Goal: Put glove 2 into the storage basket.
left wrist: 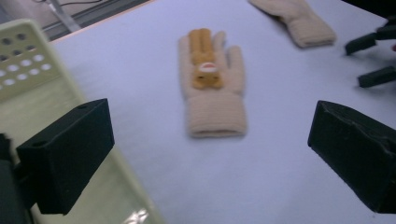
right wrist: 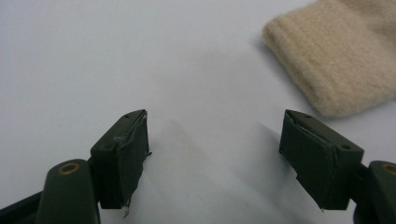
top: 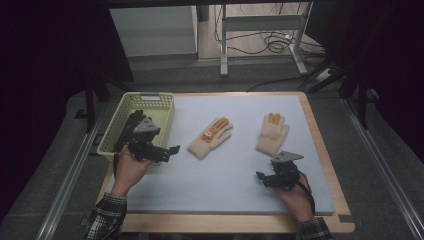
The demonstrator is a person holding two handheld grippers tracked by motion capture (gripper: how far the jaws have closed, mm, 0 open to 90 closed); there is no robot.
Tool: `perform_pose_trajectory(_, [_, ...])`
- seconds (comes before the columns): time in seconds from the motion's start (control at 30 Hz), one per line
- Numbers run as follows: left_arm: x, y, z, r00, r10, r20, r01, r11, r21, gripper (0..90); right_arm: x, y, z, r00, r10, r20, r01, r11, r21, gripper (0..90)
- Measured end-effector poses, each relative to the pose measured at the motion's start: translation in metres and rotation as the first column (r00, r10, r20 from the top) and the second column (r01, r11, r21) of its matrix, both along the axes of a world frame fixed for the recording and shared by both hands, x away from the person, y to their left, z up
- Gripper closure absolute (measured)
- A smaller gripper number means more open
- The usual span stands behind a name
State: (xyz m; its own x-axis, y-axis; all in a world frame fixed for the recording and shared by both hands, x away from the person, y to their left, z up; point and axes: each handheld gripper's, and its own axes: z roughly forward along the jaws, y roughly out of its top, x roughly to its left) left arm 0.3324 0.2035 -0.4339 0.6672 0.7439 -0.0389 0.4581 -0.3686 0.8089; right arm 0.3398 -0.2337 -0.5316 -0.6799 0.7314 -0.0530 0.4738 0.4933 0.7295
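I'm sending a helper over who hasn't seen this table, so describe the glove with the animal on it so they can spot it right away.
On the pale blue mat, look just right of the yellow-green basket. The glove with the animal lies there flat, fingers pointing away. Unlike the plainer cream glove farther right, it carries an orange-brown animal figure on its back.

From above, you worked in a dim room: the surroundings fell to near black on both sides, while the pale mat [top: 240, 165] caught soft, even light with no glare. Your shadows there were faint. In the left gripper view the glove with the orange figure [left wrist: 212, 84] looked slightly soft, and the basket [left wrist: 28, 70] and the near black pads [left wrist: 70, 151] were blurred. In the right gripper view light came from ahead, so soft shadows fell toward you from the pads [right wrist: 123, 156], and the cream glove cuff [right wrist: 336, 60] stayed fairly sharp.
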Motion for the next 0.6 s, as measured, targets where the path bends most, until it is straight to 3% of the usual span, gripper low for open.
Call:
perform_pose_trajectory(0.23, [-0.022, -0.021, -0.018, 0.9974, -0.068, 0.024, 0.067, 0.9974, 0.024, 0.3, 0.0, 0.0, 0.0, 1.0, -0.001, 0.0, 0.001, 1.0, 0.001, 23.6])
perform_pose_trajectory(0.27, [-0.028, -0.027, -0.027, 0.9957, -0.088, 0.027, 0.087, 0.9952, 0.045, 0.2, 0.0, 0.0, 0.0, 1.0, -0.001, 0.0, 0.001, 1.0, 0.001, 23.6])
perform_pose_trajectory(0.3, [-0.028, -0.027, -0.027, 0.9957, -0.088, 0.027, 0.087, 0.9952, 0.045, 0.2, 0.0, 0.0, 0.0, 1.0, -0.001, 0.0, 0.001, 1.0, 0.001, 23.6])
perform_pose_trajectory(0.33, [-0.032, -0.032, -0.037, 0.9951, -0.097, 0.021, 0.095, 0.9935, 0.063, 0.2, 0.0, 0.0, 0.0, 1.0, -0.001, 0.0, 0.001, 1.0, 0.0, 23.6])
perform_pose_trajectory(0.43, [-0.037, -0.036, -0.053, 0.9946, -0.104, 0.001, 0.104, 0.9925, 0.065, 0.0, 0.0, 0.0, 0.0, 1.0, -0.001, -0.001, 0.001, 1.0, 0.001, 23.6])
perform_pose_trajectory(0.6, [-0.041, -0.037, -0.074, 0.9963, -0.083, -0.023, 0.084, 0.9939, 0.071, 0.0, 0.0, 0.0, 0.0, 1.0, -0.001, -0.001, 0.001, 1.0, 0.002, 23.6])
